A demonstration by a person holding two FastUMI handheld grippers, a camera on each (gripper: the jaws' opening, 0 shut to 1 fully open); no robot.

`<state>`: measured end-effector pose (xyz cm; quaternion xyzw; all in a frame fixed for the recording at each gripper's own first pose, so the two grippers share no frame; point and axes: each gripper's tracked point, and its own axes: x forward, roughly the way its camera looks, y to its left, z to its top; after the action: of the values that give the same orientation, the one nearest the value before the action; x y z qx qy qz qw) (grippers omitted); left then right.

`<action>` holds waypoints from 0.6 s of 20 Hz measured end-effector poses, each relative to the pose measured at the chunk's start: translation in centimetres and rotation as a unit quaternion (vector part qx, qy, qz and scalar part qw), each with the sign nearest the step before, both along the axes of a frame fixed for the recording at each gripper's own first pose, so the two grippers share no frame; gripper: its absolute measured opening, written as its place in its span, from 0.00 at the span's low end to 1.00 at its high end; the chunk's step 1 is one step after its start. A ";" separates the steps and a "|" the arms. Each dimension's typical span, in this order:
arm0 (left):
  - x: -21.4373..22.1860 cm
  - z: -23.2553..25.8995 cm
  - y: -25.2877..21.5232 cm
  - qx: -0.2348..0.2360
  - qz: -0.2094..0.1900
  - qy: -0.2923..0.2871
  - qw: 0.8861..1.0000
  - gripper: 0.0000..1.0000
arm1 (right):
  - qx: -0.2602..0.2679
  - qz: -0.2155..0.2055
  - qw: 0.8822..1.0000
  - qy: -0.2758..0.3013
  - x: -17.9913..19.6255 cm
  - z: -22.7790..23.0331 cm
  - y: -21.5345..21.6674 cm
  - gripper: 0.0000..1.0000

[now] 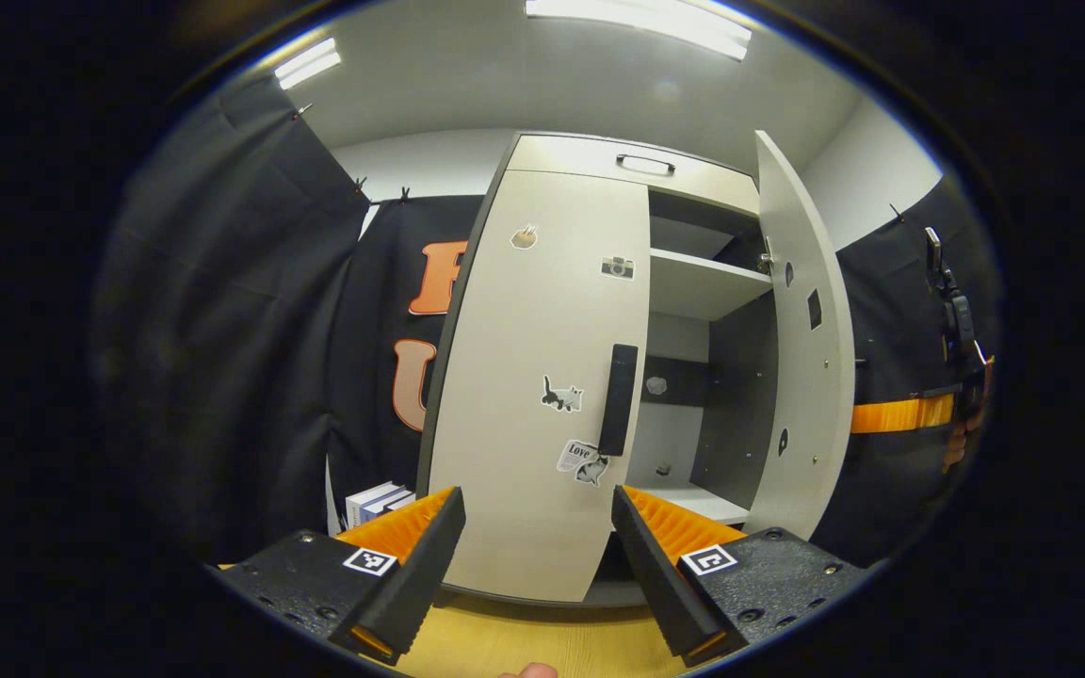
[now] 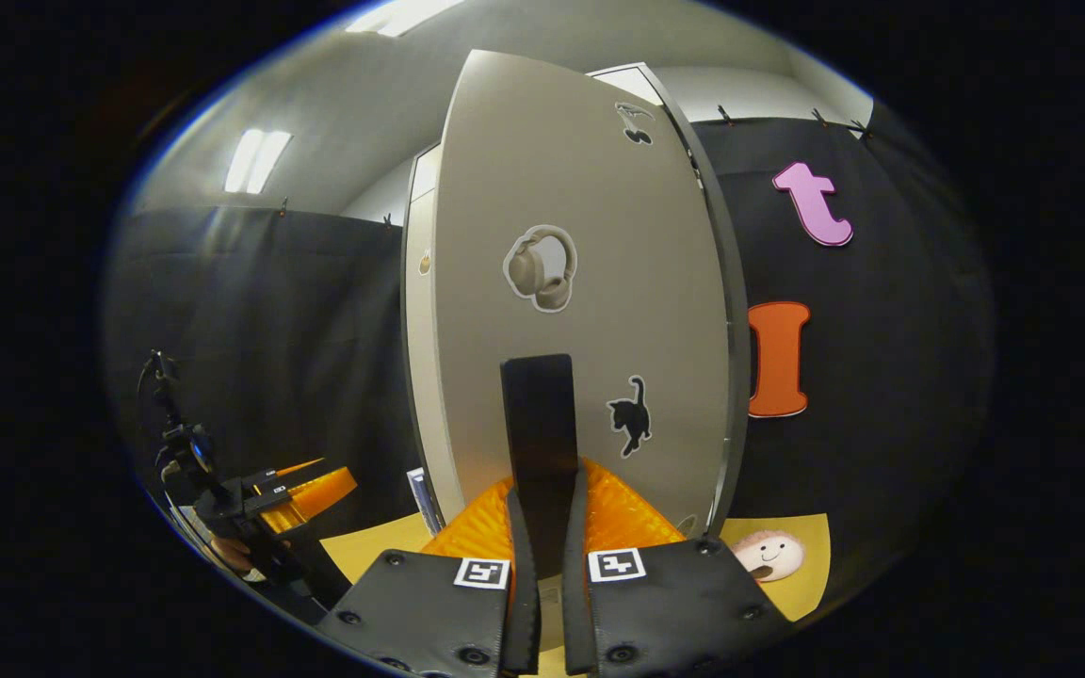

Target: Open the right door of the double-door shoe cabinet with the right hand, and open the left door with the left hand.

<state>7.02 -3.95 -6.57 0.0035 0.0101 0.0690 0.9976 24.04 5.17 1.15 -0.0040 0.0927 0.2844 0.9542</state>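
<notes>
In the left gripper view the pale shoe cabinet (image 1: 542, 311) stands straight ahead. Its left door (image 1: 533, 452) is closed, with a black vertical handle (image 1: 618, 398) at its right edge. My left gripper (image 1: 538, 556) is open, a short way in front of that door and below the handle, touching nothing. The right door (image 1: 801, 348) is swung outward, baring shelves (image 1: 703, 282). In the right gripper view the right door (image 2: 590, 235) faces me, and my right gripper (image 2: 542, 494) is shut on its black handle (image 2: 538, 405). The right gripper (image 1: 962, 395) also shows beyond the open door.
A drawer with a handle (image 1: 644, 163) tops the cabinet. Books (image 1: 375, 499) stand on the floor left of it. The wooden floor (image 1: 542, 640) runs under the cabinet. Black cloth walls close both sides. The left gripper (image 2: 288, 499), held by a hand, shows low on the left.
</notes>
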 end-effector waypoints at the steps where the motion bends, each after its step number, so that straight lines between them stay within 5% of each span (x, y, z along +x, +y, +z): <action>1: 0.0 0.1 -0.2 0.000 0.005 -0.001 1.000 0.94 | 0.001 0.002 1.000 -0.001 0.0 0.0 -0.2 0.17; 12: -0.3 0.4 -2.9 0.011 0.009 0.003 1.000 0.94 | 0.016 -0.016 1.000 -0.015 0.2 0.2 -2.1 0.17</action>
<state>6.76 -6.85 -6.22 0.0142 0.0123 0.0777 0.9968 24.22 3.10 1.37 0.0080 0.0737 0.2707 0.9598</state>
